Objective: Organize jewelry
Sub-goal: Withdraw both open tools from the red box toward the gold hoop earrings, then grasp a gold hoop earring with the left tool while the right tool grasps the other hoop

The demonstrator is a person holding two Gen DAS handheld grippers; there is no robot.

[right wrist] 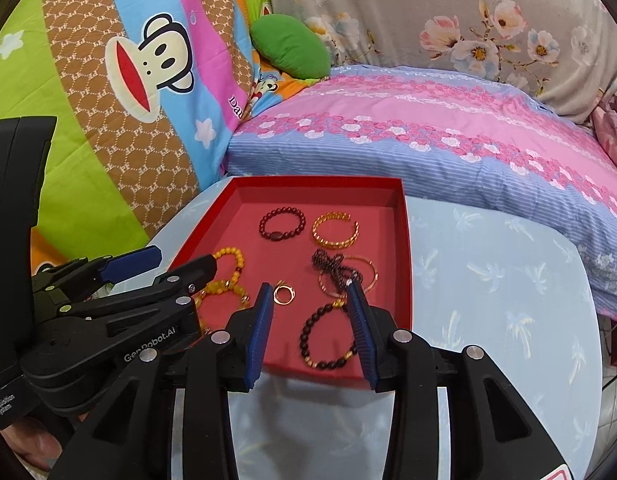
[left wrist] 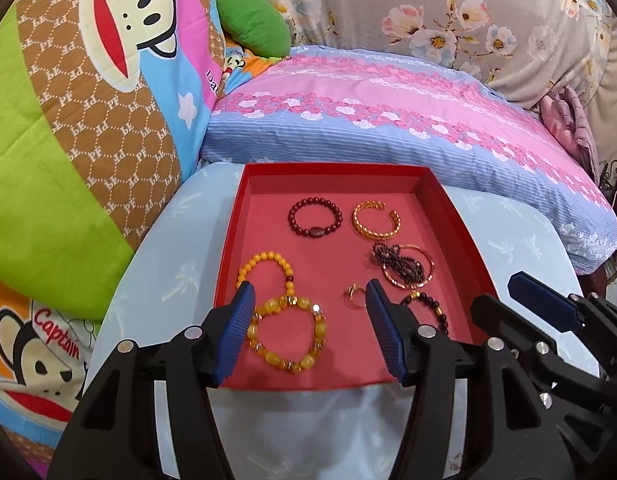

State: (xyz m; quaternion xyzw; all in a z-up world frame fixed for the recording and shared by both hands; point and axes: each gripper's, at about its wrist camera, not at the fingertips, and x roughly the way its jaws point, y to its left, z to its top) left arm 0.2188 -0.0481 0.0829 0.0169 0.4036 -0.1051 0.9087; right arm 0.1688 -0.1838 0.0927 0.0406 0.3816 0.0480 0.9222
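From my seat the job looks nearly done: every bracelet and ring lies inside the red tray (left wrist: 460, 216), mid-frame. My left gripper (left wrist: 308, 332) and right gripper (right wrist: 312, 332) hover over its near edge, jaws parted, empty.

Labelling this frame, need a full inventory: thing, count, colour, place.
tray: 1, red, on the table
table: 1, pale blue
dark red bead bracelet: 1, far left in the tray
gold cuff: 1, far right
yellow bead bracelets: 2, near left
dark chain: 1, on a thin gold bangle, right
ring: 1, gold, centre
dark bead bracelet: 1, near right
pillows: several, patterned, behind
left claw: open, empty
right claw: open, empty
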